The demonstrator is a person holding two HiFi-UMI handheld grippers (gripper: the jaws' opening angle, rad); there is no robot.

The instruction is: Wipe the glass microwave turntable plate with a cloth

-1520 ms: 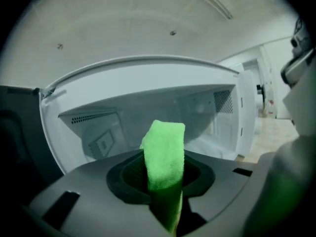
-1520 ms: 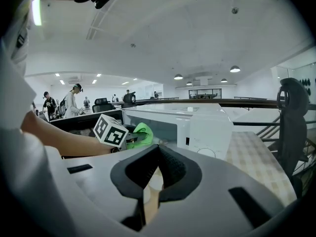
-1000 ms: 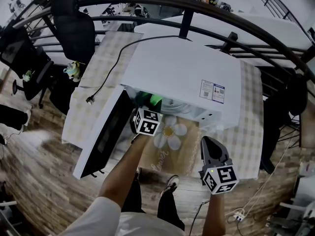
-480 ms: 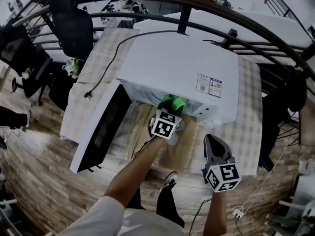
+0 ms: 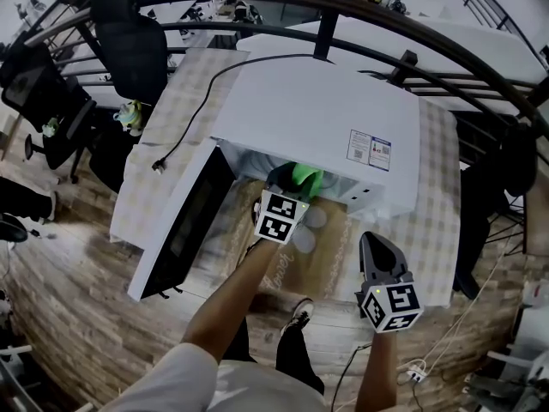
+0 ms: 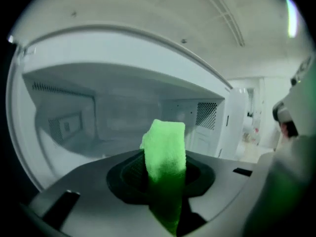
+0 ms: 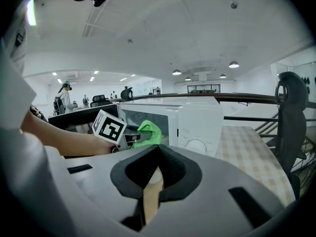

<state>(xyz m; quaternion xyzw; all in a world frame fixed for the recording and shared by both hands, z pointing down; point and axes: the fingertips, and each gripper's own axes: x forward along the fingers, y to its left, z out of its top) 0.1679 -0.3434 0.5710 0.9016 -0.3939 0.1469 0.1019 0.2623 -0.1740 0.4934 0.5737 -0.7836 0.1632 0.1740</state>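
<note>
A white microwave (image 5: 317, 118) stands on the table with its door (image 5: 184, 221) swung open to the left. My left gripper (image 5: 292, 187) is at the mouth of the cavity, shut on a bright green cloth (image 5: 306, 178). In the left gripper view the cloth (image 6: 165, 147) stands up between the jaws (image 6: 165, 169), facing the grey cavity. I cannot make out the glass turntable plate; gripper and cloth hide the cavity floor. My right gripper (image 5: 375, 245) hangs over the table's front right, shut on nothing, and from it I see the cloth (image 7: 148, 132) and microwave (image 7: 195, 125).
A tan placemat (image 5: 296, 264) with a flower print lies in front of the microwave. The black power cord (image 5: 202, 101) trails off to the left over the checked tablecloth. Black office chairs (image 5: 129, 50) and a dark railing (image 5: 360, 15) stand beyond the table.
My left gripper carried the cloth from the left side of the cavity opening toward the right, then drew back slightly. The right gripper has barely moved.
</note>
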